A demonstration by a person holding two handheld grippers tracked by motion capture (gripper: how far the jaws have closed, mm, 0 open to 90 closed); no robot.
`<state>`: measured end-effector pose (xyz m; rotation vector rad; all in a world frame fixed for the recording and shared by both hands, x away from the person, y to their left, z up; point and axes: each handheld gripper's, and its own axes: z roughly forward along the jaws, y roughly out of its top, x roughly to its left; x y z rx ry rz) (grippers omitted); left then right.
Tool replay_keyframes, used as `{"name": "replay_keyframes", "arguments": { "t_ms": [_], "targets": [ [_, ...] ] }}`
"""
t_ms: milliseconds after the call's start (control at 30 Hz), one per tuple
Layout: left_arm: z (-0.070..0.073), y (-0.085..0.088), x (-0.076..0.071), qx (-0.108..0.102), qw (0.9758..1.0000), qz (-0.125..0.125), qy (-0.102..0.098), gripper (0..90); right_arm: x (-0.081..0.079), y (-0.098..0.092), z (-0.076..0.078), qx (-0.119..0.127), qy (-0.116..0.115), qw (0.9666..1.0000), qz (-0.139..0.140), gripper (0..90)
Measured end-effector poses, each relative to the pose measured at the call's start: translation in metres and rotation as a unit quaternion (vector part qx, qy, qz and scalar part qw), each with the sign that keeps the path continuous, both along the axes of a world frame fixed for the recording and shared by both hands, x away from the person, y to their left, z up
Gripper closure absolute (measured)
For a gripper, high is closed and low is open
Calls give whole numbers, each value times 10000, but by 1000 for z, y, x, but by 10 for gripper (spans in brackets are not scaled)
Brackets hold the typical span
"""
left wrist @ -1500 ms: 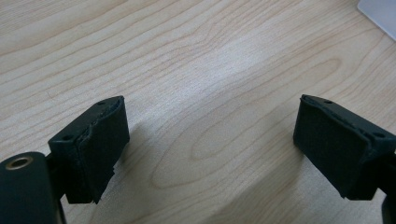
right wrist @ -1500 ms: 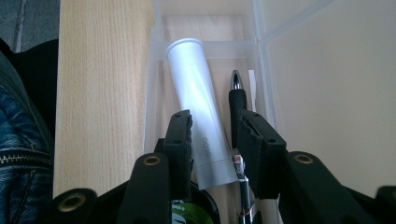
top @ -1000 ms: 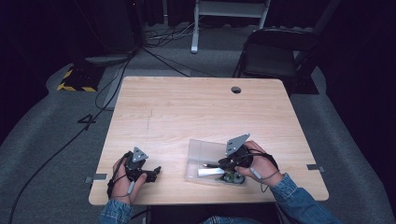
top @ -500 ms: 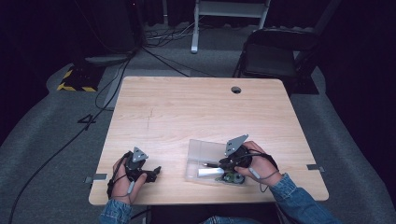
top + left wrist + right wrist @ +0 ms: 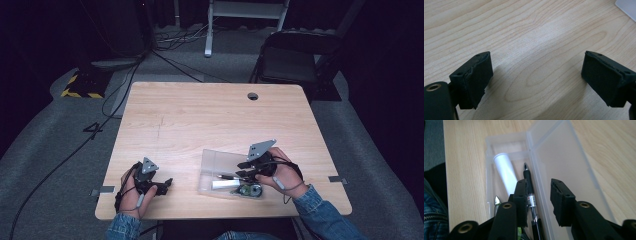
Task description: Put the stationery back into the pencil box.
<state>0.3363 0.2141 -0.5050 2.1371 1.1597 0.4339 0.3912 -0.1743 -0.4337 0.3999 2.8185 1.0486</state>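
A clear plastic pencil case (image 5: pixel 215 162) lies open at the table's front right, its lid (image 5: pixel 564 157) flat beside the tray. In the tray lie a white tube (image 5: pixel 505 172), a black pen (image 5: pixel 529 182) and something green (image 5: pixel 248 190). My right gripper (image 5: pixel 537 183) hovers over the case's hinge. Its jaws have just been opening and stand apart, with nothing pressed between the pads; the pen lies below the left jaw. My left gripper (image 5: pixel 536 65) rests at the front left (image 5: pixel 167 184), open wide over bare wood.
The wooden table (image 5: pixel 210 115) has a round cable hole (image 5: pixel 253 96) near its far edge. A black folding chair (image 5: pixel 295 60) stands behind the table on the right. Cables run across the grey floor at left.
The right gripper has edged slightly to the right over the case. The left hand and the case have kept still.
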Motion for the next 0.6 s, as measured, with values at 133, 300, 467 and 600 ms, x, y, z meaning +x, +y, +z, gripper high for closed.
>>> {"name": "replay_keyframes", "arguments": {
  "t_ms": [133,300,467,600],
  "targets": [
    [0,0,0,3,10000,-2,0,106,1,-8,8,254,-46,9994,-223,598],
    [0,0,0,10,10000,-5,-4,106,3,-19,17,534,-190,9973,-470,526],
    [0,0,0,2,10000,-2,-1,107,6,-31,22,710,-277,9947,-683,482],
    [0,0,0,2,10000,0,0,106,8,-39,26,778,-338,9932,-802,460]
  ]
}}
